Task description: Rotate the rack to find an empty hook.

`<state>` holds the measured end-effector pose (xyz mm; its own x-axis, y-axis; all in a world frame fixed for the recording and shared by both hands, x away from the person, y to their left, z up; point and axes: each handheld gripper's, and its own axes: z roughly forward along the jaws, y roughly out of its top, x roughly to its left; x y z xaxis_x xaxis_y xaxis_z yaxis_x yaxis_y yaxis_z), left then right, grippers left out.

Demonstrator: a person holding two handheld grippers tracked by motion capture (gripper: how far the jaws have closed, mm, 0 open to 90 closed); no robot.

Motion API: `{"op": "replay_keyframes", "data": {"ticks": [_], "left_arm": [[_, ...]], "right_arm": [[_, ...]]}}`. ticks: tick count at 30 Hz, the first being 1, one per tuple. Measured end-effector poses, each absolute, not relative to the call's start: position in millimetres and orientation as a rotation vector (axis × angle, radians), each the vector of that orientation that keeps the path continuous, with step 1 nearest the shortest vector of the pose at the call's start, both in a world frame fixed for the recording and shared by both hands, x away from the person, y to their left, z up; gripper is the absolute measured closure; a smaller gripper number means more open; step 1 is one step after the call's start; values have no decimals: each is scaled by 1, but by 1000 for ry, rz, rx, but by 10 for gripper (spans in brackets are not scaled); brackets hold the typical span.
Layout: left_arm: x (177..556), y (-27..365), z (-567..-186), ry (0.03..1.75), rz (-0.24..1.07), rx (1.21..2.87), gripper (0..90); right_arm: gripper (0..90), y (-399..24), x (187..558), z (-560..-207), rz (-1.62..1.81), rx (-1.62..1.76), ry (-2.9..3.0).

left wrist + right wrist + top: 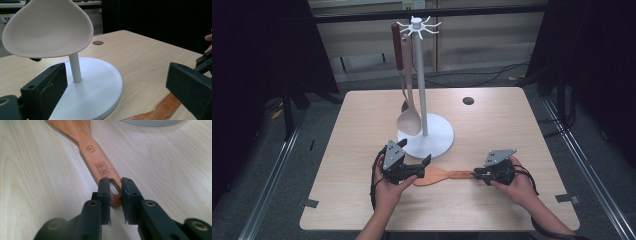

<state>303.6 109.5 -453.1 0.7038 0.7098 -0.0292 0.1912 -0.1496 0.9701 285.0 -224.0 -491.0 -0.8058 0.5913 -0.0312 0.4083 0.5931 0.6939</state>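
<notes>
The right gripper (478, 174) is lying low over the table (512, 125) near its front edge, and its jaws are pinching the end of the wooden spatula's (447, 175) handle from either side — the hanging slot (114, 187) sits right between the pads, which are touching the wood edges in the right gripper view. The spatula is lying flat on the table, blade pointing toward the left gripper (424, 162), handle running along the front edge toward the right.

The left gripper is standing with jaws wide apart and nothing between them, hovering just beside the spatula's blade and the white stand's base (432, 142). In the left gripper view the blade end (160, 110) is showing just under its right jaw.

On the stand, toward the middle of the table, a pale spoon (409, 120) and a brown-handled utensil (398, 50) are hanging from the top hooks (417, 24).

Judgement: the step in hand appears to be lifting the spatula for hanging. The grip is narrow and sits on the extreme end, so the blade will likely droop; the lift should be slow and level, the slot left uncovered — and the left gripper could be steadying the blade.
</notes>
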Motion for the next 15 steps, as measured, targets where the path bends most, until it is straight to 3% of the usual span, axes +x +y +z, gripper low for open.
{"op": "replay_keyframes", "data": {"ticks": [4, 15], "left_arm": [[303, 110, -454, 738, 539, 1705, 36], [300, 117, -454, 748, 544, 1702, 38]], "right_arm": [[896, -225, 287, -492, 1025, 872, 2526], [900, -222, 293, -496, 1080, 919, 2513]]}}
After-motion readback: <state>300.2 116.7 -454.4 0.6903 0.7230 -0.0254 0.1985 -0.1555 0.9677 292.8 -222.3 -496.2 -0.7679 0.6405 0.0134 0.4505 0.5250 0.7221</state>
